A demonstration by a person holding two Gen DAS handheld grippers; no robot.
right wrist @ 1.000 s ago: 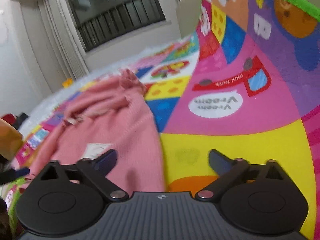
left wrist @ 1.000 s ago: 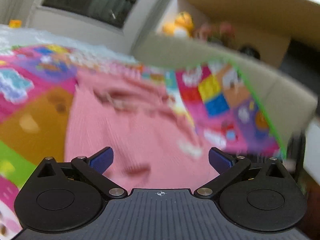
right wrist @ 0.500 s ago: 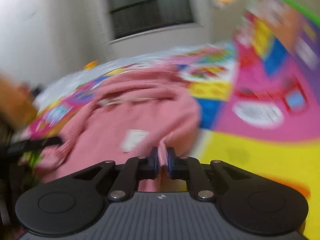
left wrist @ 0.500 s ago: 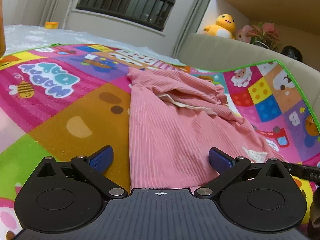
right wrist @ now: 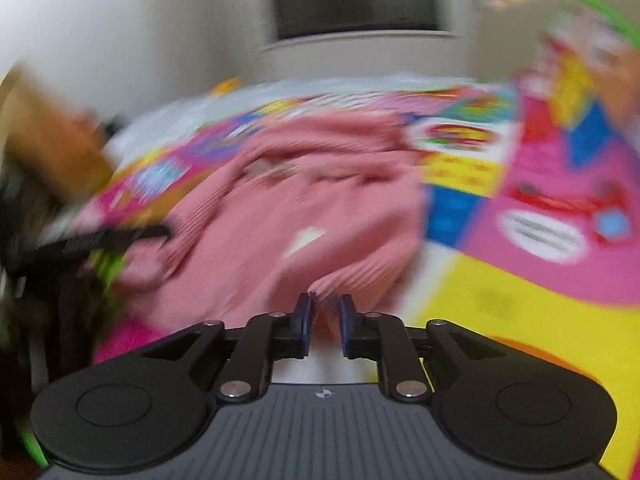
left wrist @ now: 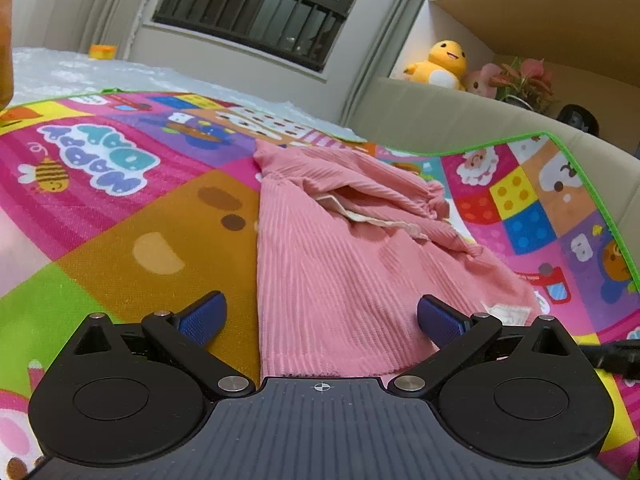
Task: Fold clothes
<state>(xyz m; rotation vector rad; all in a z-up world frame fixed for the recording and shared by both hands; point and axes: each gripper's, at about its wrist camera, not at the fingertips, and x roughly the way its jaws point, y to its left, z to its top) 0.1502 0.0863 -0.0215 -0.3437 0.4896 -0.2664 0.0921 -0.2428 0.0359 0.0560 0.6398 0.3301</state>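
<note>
Right hand-held gripper (right wrist: 323,314): jaws nearly closed, pinching fold of pink ribbed garment (right wrist: 280,216) at near edge; view blurred. Left hand-held gripper (left wrist: 320,318): jaws spread wide, holding nothing, straddling garment hem. Garment lies on colourful play mat (left wrist: 120,208), beige sofa (left wrist: 440,120) behind.

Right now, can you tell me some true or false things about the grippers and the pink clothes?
1. The left gripper is wide open. True.
2. The right gripper is empty. False: pink cloth sits between its nearly closed fingers.
3. The pink garment lies on a plain white sheet. False: it lies on a colourful play mat.
4. A yellow duck toy sits on the shelf behind the mat. True.
5. The left gripper is holding the garment. False: its fingers are spread apart at the hem.
</note>
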